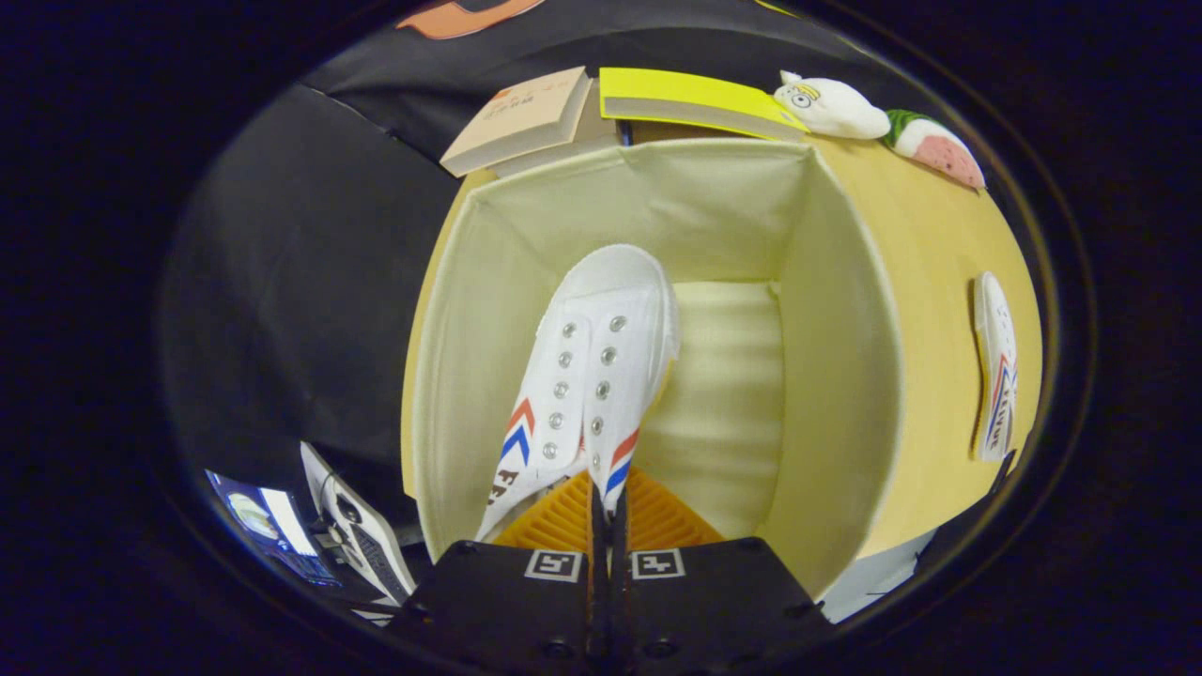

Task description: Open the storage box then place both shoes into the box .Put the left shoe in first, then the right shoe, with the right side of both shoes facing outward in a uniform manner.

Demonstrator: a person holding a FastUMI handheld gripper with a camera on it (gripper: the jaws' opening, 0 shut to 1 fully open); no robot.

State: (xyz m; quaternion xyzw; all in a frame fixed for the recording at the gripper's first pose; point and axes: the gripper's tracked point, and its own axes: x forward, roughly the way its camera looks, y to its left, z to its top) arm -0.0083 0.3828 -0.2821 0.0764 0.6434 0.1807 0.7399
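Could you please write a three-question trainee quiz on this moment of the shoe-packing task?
1. True or false: the gripper is shut on the collar of the white shoe, which hangs toe-first inside the open storage box.
2. Where is the second shoe? A) already in the box B) lying on the wooden table beside the box C) on top of the books
3. Fill in: beyond the box, on the table, lie two books and two plush ____.

Key: 1 true; 2 B; 3 toys.
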